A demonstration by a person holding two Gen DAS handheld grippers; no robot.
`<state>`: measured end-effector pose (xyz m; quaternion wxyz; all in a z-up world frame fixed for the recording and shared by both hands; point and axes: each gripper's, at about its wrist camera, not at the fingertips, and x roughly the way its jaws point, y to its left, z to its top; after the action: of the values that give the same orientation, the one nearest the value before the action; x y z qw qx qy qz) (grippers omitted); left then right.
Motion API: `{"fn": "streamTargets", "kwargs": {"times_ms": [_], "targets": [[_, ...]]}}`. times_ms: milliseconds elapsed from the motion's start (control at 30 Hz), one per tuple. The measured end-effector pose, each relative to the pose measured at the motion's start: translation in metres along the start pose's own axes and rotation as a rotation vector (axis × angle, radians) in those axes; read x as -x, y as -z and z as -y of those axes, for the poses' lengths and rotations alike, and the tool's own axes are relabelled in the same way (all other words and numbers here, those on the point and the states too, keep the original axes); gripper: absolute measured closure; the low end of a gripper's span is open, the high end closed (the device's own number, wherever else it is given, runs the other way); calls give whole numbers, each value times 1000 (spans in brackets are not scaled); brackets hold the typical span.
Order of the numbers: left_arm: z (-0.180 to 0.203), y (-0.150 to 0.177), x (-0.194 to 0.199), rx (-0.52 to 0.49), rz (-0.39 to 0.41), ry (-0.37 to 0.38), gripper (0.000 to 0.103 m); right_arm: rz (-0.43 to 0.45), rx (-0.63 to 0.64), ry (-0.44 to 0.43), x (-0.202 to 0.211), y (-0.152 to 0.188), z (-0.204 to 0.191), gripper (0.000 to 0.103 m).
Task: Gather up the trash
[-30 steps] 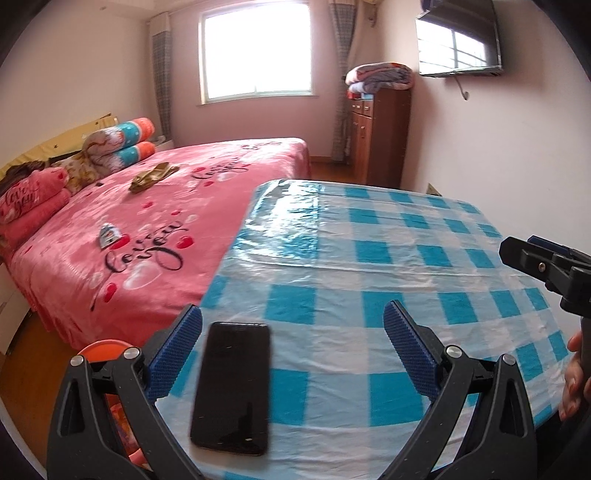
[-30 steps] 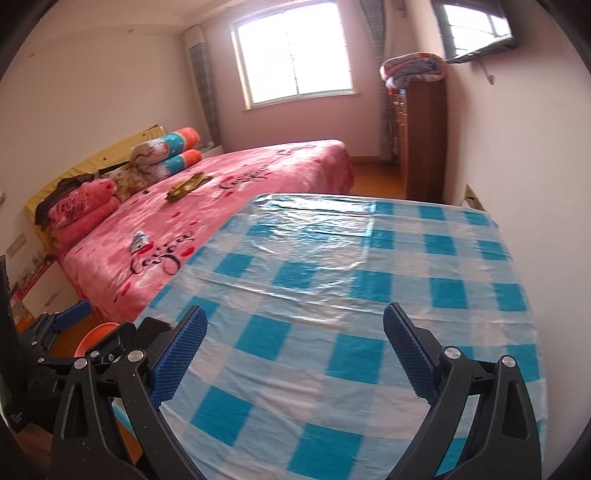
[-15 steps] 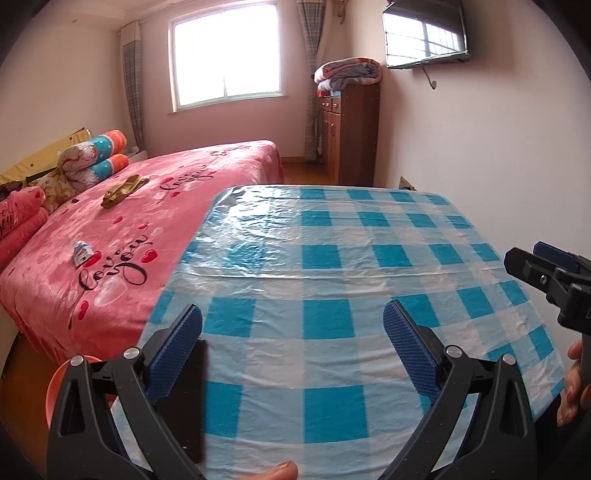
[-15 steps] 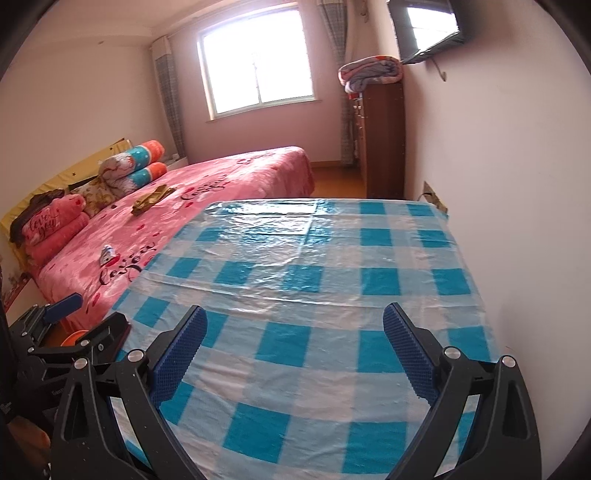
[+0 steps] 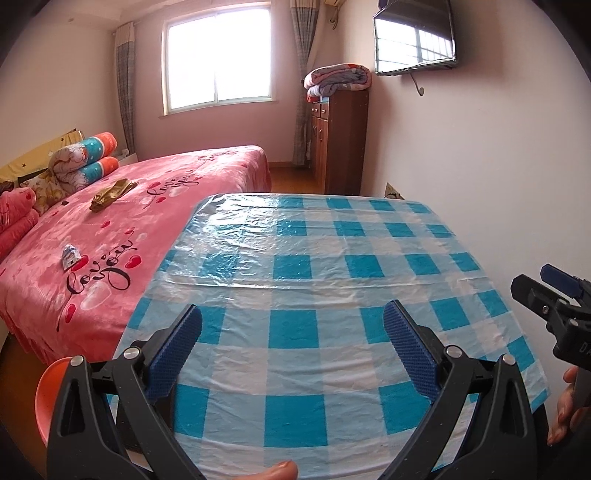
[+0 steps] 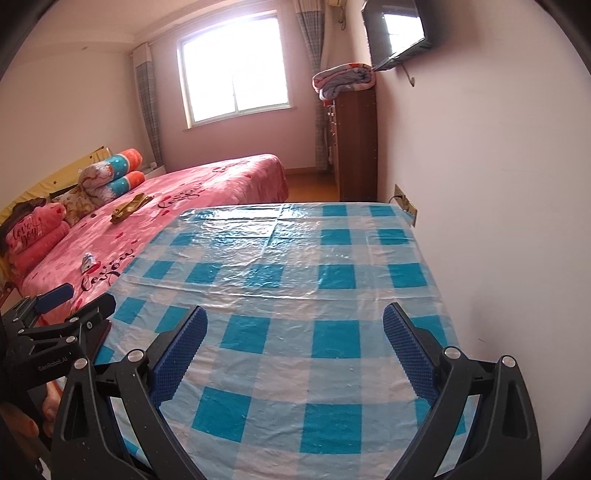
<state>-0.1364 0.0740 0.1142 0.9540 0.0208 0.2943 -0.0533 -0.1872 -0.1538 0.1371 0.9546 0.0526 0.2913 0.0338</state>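
On the pink bedspread (image 5: 122, 221) lie two bits of litter: a small white and blue wrapper (image 5: 70, 255) (image 6: 88, 261) near the bed's front, and a crumpled gold wrapper (image 5: 110, 192) (image 6: 131, 207) farther back. My left gripper (image 5: 291, 347) is open over the front of the blue checked table (image 5: 332, 266), with nothing between its fingers. My right gripper (image 6: 295, 350) is open too, over the same table (image 6: 314, 266), nearer the wall. Each gripper shows at the edge of the other's view. An orange bin's rim (image 5: 46, 391) peeks out at the lower left.
A wooden cabinet (image 5: 341, 140) with folded blankets on top stands by the far wall, under a wall-mounted TV (image 5: 413, 35). Pillows and rolled quilts (image 5: 79, 162) lie at the bed's head. A dark phone (image 5: 129, 439) is mostly hidden behind the left finger. A wall socket (image 6: 404, 205) sits at the table's far corner.
Both grippers have tilted up and swung right, so the room rises into view. The phone on the table has slipped behind my left gripper's finger. Both stay open.
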Motion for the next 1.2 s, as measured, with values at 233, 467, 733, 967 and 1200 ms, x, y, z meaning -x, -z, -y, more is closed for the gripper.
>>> {"fn": "streamTargets", "kwargs": {"times_ms": [233,467,733,967,1200], "targets": [[13,-3,10,-29,25,8,4,29,-3,33,16,1,7,8],[19,-5,20,-43,48,19,4,46,-9,59,26,2,12,8],[20,-5,29,-42,68,22,4,57,1,82,34,5,10,8],[21,-4,33,-39,73,21,4,63,16,94,36,6,6,8],[21,-4,35,-42,75,22,4,64,30,107,34,8,5,8]]}}
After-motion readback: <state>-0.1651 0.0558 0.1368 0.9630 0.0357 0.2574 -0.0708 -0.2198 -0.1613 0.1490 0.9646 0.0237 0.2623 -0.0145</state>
